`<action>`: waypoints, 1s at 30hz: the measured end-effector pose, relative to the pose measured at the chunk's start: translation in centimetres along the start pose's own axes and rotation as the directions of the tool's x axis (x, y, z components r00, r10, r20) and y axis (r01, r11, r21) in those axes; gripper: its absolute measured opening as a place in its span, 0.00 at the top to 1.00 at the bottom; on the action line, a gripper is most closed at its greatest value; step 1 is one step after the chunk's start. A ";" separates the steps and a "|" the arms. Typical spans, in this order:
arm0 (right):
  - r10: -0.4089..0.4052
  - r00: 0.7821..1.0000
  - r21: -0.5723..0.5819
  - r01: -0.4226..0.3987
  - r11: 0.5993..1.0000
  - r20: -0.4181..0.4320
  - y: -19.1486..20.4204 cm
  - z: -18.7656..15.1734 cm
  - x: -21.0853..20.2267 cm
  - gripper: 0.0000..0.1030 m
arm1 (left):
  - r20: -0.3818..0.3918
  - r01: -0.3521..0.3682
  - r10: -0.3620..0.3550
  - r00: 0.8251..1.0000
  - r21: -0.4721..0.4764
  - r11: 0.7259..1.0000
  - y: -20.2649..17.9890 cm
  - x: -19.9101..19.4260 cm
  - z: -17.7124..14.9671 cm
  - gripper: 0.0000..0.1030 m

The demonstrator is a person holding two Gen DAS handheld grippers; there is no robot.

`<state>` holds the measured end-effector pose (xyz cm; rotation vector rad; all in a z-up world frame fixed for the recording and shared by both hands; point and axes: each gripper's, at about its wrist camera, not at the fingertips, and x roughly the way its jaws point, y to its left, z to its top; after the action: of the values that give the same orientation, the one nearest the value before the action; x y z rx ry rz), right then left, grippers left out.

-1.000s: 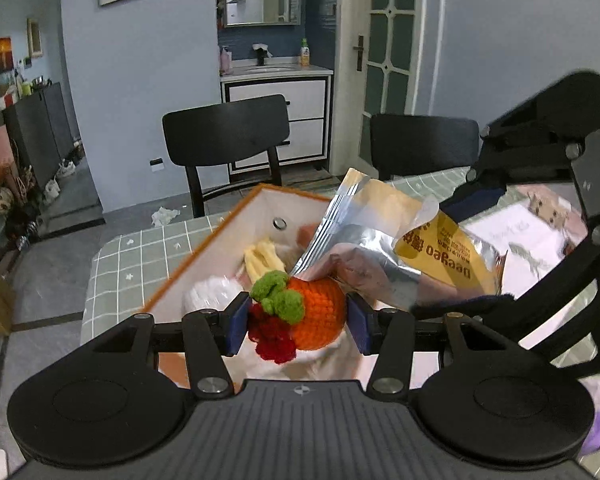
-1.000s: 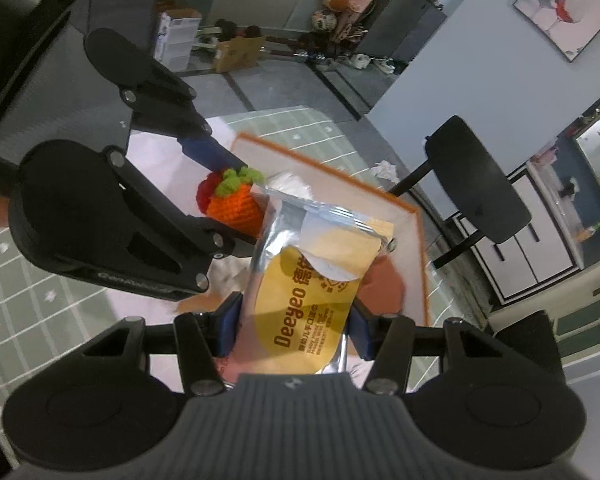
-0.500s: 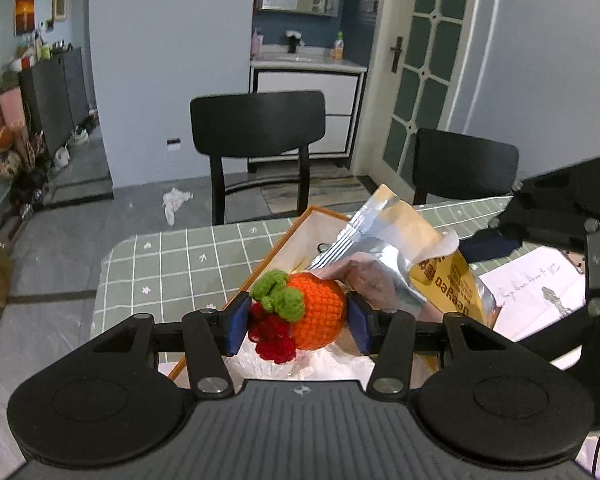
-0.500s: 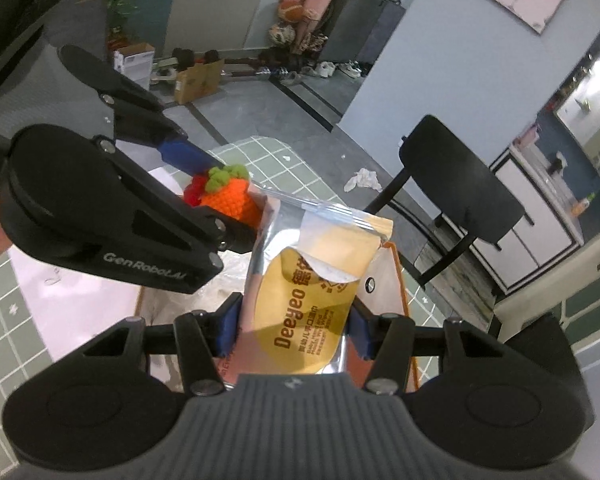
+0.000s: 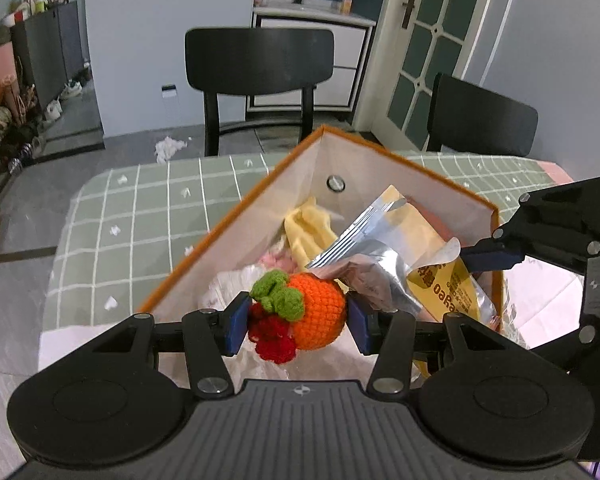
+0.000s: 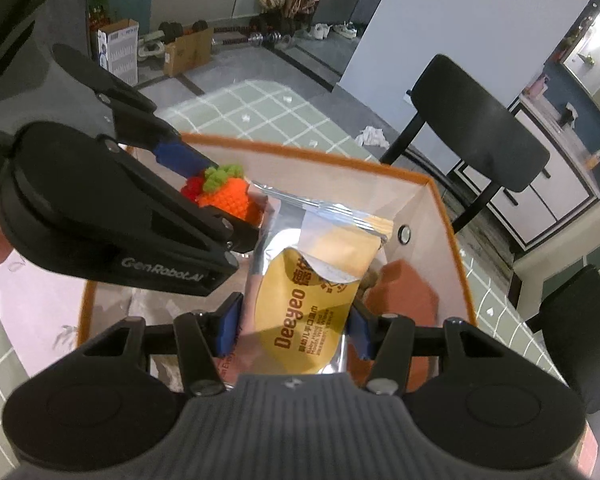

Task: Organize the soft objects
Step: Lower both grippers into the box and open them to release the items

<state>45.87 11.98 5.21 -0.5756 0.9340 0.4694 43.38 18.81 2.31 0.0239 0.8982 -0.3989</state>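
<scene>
A crocheted fruit is gripped by the left tongs over the orange-rimmed box; a "Deeyeo" pack, at 3 o'clock alongside, is clamped by the right tongs. "GenRobot.AI" is printed on the left tool.

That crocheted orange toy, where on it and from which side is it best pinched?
Across its round orange body, as the left tool has it: one pad on each flank, coming from the stem-free end. The belly is firm and even; the green leaves and red tuft would squash.
</scene>
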 end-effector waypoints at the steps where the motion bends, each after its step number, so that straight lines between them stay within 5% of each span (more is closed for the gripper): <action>1: 0.001 1.000 0.000 -0.001 1.000 -0.007 0.1 -0.2 0.4 0.48 | -0.007 0.000 0.000 1.000 0.003 1.000 0.0 0.2 -0.2 0.44; 14: 0.044 0.997 0.032 -0.042 0.999 -0.056 0.5 -2.1 4.4 0.48 | -0.063 -0.017 0.019 0.998 0.033 0.999 -0.4 2.4 -1.9 0.44; 30: 0.090 0.991 0.049 -0.085 0.995 -0.102 1.0 -3.3 7.1 0.46 | -0.109 -0.141 0.163 0.981 0.184 0.973 -2.1 4.2 -3.4 0.42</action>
<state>46.97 11.55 -2.60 -0.5245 1.0701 0.4998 42.34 16.09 -2.73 0.2809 0.9736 -0.3348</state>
